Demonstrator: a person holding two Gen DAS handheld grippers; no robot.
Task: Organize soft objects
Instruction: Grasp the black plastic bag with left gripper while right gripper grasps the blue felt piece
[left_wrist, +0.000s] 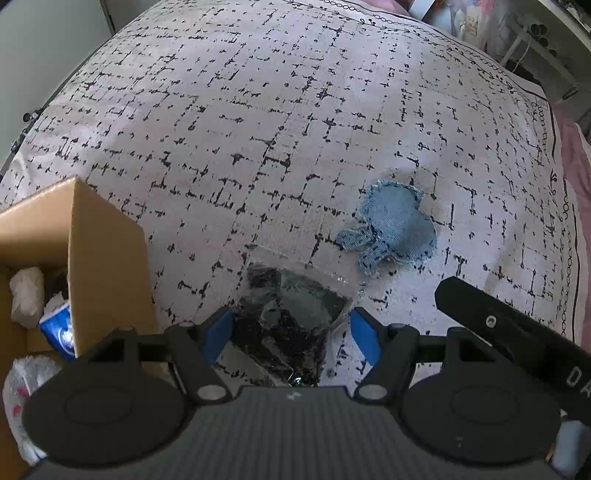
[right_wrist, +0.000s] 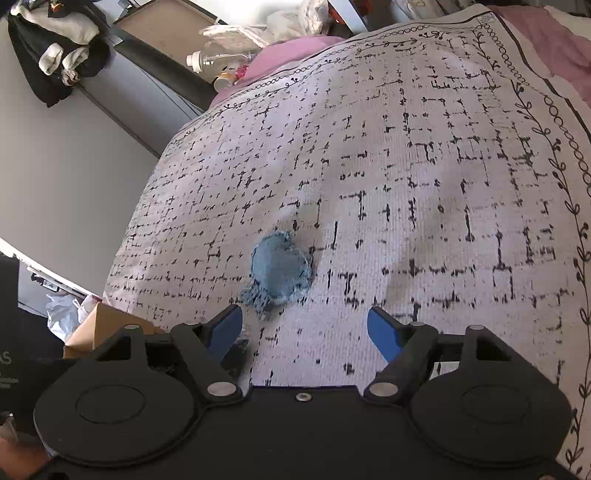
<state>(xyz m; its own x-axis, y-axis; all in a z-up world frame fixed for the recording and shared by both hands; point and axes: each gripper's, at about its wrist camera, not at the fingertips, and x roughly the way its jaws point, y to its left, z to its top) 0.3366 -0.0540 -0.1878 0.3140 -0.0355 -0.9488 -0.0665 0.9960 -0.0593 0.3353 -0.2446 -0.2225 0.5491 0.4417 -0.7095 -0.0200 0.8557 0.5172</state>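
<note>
Left wrist view: bagged item sits between the left claw's pads, denim piece lies beyond

Left wrist view shows the left claw pointing steeply down at the bed, its blue pads spread to either side of a clear plastic bag with dark contents. The pads do not visibly press on the bag; the claw is judged open around it, not pinching. The bag's long axis runs roughly away from the claw, towards the upper left of the frame, so the pads flank its narrower width.

To the left, just beside the bag, stands an open cardboard box already holding a white bundle and a blue-and-white packet. The box's near wall rises between the bag and the box interior; a lift is judged necessary before any move sideways.

A blue denim plush piece lies on the bed up and to the right of the bag, apart from it. In the right wrist view the right claw is spread and empty, with the same piece ahead and slightly left of its centre line, not between the pads. The right claw is judged the nearer to it.

Open bedspread surrounds the denim piece on all sides. The bed's bordered edge lies well apart to the right. The right claw's dark body crowds the left claw's right flank.
</note>
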